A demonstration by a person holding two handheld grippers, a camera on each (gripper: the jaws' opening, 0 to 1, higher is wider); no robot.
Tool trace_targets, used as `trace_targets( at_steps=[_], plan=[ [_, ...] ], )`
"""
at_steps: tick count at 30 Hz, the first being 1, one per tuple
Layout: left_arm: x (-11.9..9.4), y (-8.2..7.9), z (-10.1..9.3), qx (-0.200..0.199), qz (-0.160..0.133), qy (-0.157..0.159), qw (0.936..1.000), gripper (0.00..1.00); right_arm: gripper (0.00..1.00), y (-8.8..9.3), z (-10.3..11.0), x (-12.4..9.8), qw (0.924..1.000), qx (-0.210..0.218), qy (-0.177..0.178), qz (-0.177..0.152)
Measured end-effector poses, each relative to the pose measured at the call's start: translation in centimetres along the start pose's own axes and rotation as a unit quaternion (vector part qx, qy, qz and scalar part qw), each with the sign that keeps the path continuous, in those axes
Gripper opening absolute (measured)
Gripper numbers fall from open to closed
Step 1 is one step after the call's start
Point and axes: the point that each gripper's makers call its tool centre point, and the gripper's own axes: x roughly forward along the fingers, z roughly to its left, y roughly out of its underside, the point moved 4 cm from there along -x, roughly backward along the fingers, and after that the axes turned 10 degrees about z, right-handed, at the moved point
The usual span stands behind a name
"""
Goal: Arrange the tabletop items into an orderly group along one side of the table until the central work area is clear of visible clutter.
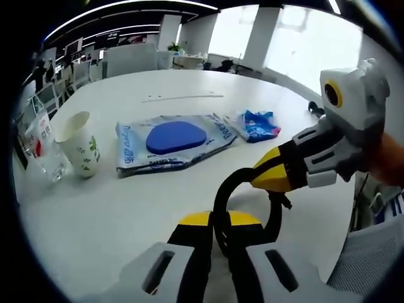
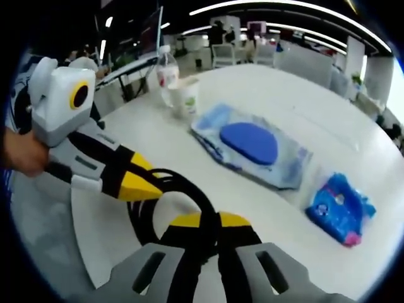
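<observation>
White table [image 1: 95,214], wipes pack [image 1: 172,142], paper cup [image 1: 79,142], both grippers clamping black cable [image 1: 222,196]

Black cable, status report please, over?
Left gripper, right gripper: both shut on looped black cable. Blue flat wipes pack, white paper cup lie beyond. Nothing blocking.

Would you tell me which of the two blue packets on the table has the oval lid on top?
The large flat wipes pack beside the paper cup carries the solid blue oval lid. The small crumpled blue packet has none.
</observation>
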Motion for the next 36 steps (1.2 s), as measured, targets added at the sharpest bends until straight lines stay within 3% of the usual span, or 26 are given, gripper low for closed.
trace_targets(
  at_steps=[17,36],
  plan=[
    [2.4,-0.7,-0.2,-0.001,0.013,0.012,0.9998,0.06,0.04,0.8,-2.0,1.1,0.9997,-0.007,0.012,0.018],
    [3.2,-0.7,-0.2,-0.008,0.021,0.01,0.9997,0.07,0.04,1.2,-2.6,2.0,0.9995,-0.013,0.016,0.025]
  ],
)
